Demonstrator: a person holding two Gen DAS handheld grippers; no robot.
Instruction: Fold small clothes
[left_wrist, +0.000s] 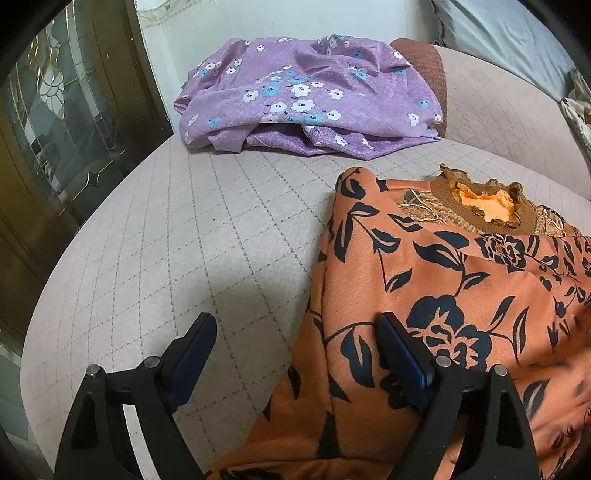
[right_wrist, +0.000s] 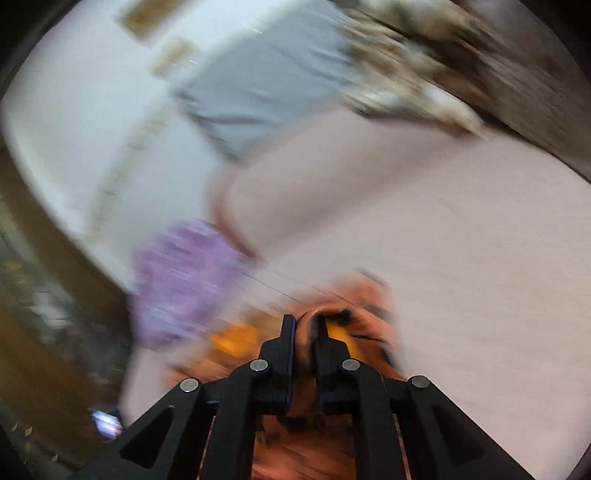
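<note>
The orange top with a dark floral print (left_wrist: 443, 280) lies lengthwise away from the camera, its brown ruffled collar (left_wrist: 487, 206) at the far end. The left gripper (left_wrist: 295, 339) hangs wide open, gripping nothing; the right gripper (right_wrist: 304, 325) pinches a fold of that top.

A home, likely a living room: a pinkish quilted sofa (left_wrist: 221, 229) with cushions (left_wrist: 498, 48), a wooden door with ornate glass panes (left_wrist: 62, 122), and clothes (left_wrist: 295, 96) lying on the seat.

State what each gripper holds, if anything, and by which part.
The right gripper is shut on a bunched fold of the orange top; blur hides which part. The left gripper is open, holding nothing.
</note>
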